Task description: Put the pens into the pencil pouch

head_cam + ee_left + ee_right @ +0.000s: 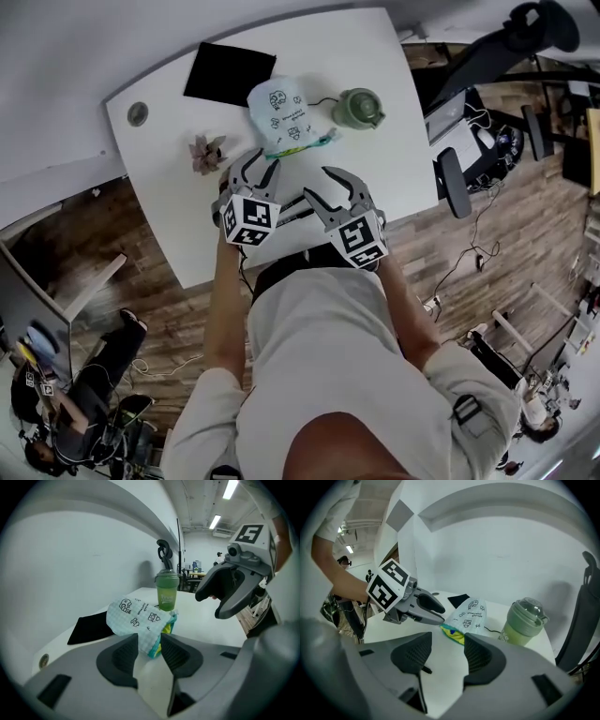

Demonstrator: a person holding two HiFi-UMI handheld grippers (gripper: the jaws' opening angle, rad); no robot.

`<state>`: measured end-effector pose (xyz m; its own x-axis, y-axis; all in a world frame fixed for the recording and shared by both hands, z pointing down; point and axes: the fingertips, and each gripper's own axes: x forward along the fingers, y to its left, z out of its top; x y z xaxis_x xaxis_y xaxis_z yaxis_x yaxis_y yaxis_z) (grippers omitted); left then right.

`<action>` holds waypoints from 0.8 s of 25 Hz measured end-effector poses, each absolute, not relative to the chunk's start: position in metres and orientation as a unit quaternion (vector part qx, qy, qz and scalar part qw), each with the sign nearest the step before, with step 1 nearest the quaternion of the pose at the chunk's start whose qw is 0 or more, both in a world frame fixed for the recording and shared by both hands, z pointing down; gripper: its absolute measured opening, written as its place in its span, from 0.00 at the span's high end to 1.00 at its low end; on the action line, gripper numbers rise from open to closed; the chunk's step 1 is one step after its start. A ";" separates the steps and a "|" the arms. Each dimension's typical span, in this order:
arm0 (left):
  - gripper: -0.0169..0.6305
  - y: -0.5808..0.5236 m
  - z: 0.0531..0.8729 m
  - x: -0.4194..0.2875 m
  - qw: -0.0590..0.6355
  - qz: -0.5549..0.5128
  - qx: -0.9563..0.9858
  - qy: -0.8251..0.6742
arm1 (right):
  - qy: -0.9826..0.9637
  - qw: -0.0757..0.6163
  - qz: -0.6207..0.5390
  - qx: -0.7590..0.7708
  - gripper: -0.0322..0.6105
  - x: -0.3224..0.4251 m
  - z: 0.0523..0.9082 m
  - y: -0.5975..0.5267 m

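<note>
The pencil pouch (278, 114), white with small printed drawings and a teal zip edge, lies mid-table with its mouth toward me. In the left gripper view its mouth (164, 632) shows a yellow lining just beyond the jaws. My left gripper (260, 164) stands open just short of the pouch's near end, pads not pressing on it. My right gripper (316, 183) is open to its right, a little farther from the pouch (469, 613). A thin black stick, maybe a pen (423, 671), lies on the table under the right jaws. No other pen is clear.
A green lidded cup (356, 109) stands right of the pouch with a thin cable beside it. A black pad (228, 73) lies at the back left, a small pinkish object (206, 152) to the left. A cable hole (138, 113) sits near the left corner.
</note>
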<state>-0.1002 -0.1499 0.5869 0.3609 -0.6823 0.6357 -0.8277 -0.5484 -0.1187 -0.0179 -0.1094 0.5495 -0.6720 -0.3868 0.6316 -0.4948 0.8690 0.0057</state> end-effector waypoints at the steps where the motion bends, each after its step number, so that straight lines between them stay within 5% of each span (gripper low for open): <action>1: 0.77 -0.151 0.590 -0.100 0.110 0.331 0.816 -0.462 | -0.910 0.328 0.084 0.239 0.61 -0.018 0.553 -0.108; 14: 0.77 -0.160 0.621 -0.093 0.093 0.384 0.812 -0.430 | -0.903 0.372 0.082 0.197 0.63 -0.008 0.587 -0.098; 20: 0.87 -0.161 0.627 -0.093 0.099 0.397 0.805 -0.429 | -0.903 0.392 0.066 0.165 0.66 -0.003 0.596 -0.093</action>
<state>-0.0925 -0.1611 0.6274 0.3171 -0.6122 0.7243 -0.7693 -0.6127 -0.1810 -0.0035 -0.0926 0.5958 -0.6390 -0.2451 0.7291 -0.3491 0.9370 0.0090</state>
